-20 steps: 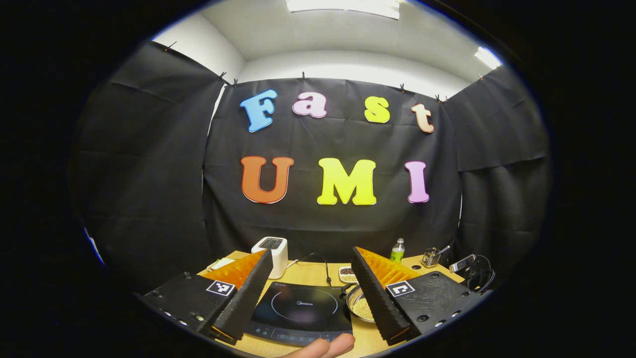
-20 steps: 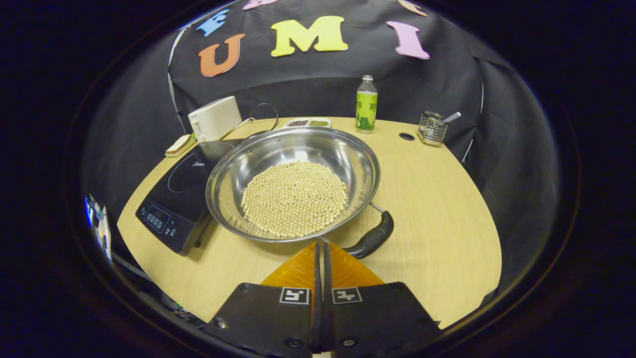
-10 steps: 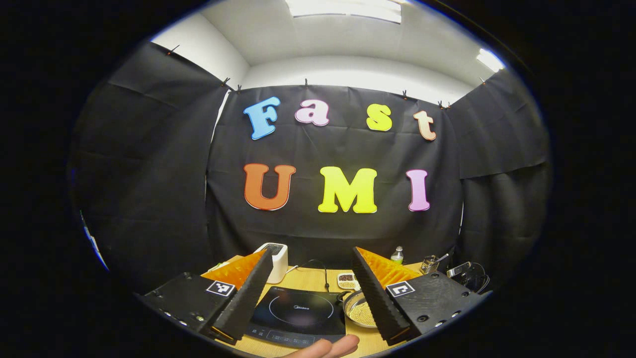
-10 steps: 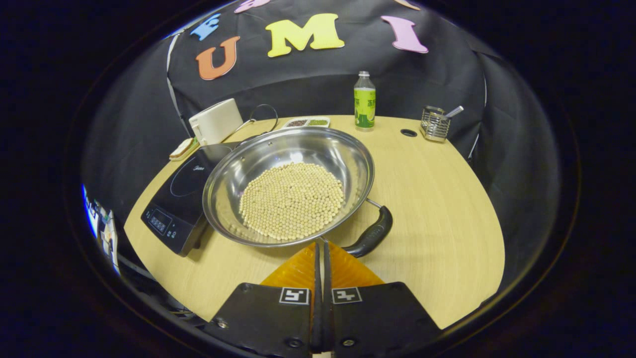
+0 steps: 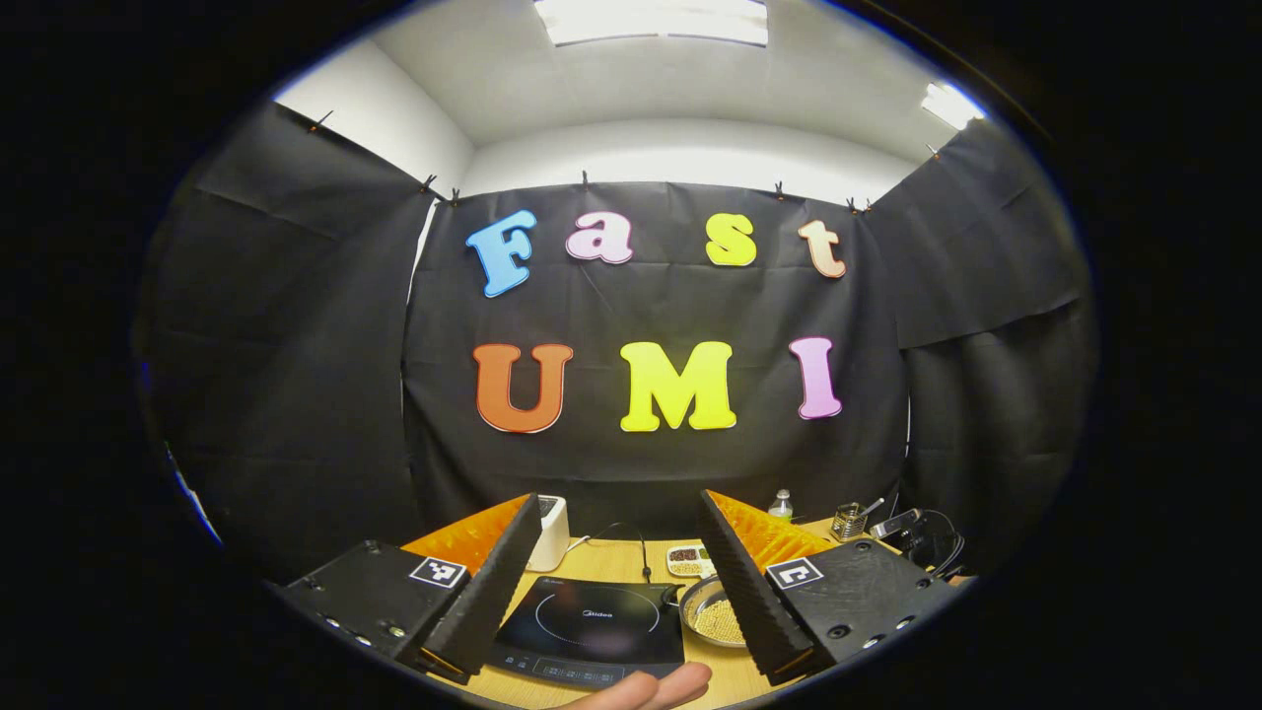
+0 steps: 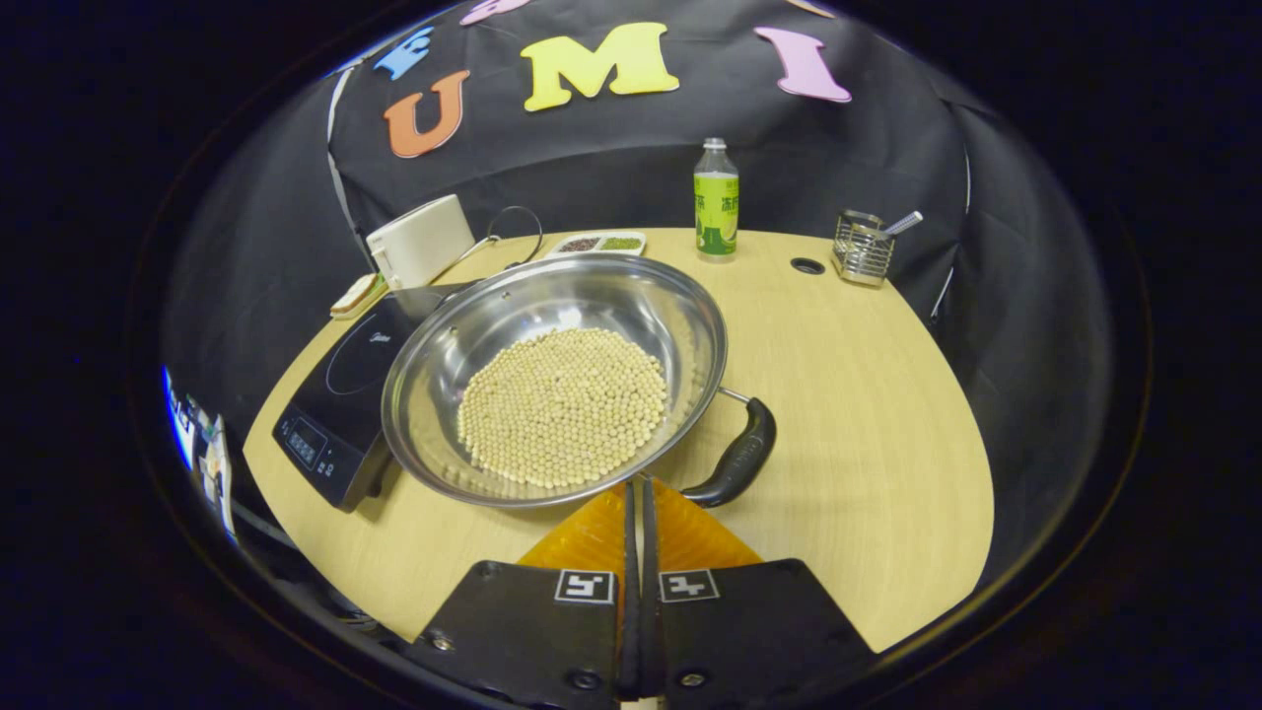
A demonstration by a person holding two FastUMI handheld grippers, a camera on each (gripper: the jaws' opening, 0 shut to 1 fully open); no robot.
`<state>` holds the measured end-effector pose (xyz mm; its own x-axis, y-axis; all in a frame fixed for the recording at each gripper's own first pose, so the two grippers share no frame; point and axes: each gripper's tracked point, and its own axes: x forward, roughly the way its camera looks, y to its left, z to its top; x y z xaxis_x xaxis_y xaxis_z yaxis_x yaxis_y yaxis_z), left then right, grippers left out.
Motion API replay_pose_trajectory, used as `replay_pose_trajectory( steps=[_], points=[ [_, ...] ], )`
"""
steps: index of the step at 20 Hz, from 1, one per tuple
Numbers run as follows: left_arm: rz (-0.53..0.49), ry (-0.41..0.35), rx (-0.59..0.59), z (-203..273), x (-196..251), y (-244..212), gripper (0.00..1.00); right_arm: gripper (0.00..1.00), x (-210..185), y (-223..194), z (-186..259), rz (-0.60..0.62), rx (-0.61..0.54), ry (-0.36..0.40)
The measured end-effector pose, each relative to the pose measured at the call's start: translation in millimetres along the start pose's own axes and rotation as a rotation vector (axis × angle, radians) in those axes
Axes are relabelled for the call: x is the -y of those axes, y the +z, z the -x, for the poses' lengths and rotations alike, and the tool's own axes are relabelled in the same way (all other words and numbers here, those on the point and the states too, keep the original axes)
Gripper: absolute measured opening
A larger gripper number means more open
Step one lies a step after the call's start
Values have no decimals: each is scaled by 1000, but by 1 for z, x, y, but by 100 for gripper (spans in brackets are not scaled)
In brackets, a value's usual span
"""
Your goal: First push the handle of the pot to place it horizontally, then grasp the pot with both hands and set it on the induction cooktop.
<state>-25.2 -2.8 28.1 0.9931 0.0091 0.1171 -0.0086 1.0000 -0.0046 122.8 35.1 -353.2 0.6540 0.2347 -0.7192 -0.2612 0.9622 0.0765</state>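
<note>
Your right gripper (image 6: 636, 490), jaws together, sits just beside the pot's handle (image 6: 735, 461); your left gripper (image 5: 619, 528), jaws apart, hangs above the induction cooktop (image 5: 592, 627).

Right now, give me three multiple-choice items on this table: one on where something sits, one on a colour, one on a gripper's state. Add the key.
1. Where is the cooktop in the right gripper view?
A. left of the pot
B. right of the pot
C. behind the bottle

2. What colour is the pot's handle?
A. red
B. black
C. white

3. How do the right gripper fingers stand?
A. wide apart
B. clamped on the handle
C. together, holding nothing

Key: 1 A, the cooktop lies at the pot's left rim. 2 B, the handle is dark black against the pale table. 3 C, the fingers meet just short of the pot, with the handle off to their right. The left gripper fingers, in the left gripper view, stand wide apart.
</note>
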Motion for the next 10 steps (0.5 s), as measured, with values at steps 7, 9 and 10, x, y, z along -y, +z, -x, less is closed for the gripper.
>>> replay_pose_trajectory(
  steps=[7, 9, 10],
  points=[
    [38, 38, -25, -17, -8, -12, 94, 4, 23, 15, -11, -3, 27, -47],
    [38, 37, -33, -21, -9, -13, 94, 4, 30, 20, -16, -18, 32, -49],
    [30, 39, -34, -24, -9, -14, 94, 4, 33, 23, -18, -25, 35, -50]
  ],
)
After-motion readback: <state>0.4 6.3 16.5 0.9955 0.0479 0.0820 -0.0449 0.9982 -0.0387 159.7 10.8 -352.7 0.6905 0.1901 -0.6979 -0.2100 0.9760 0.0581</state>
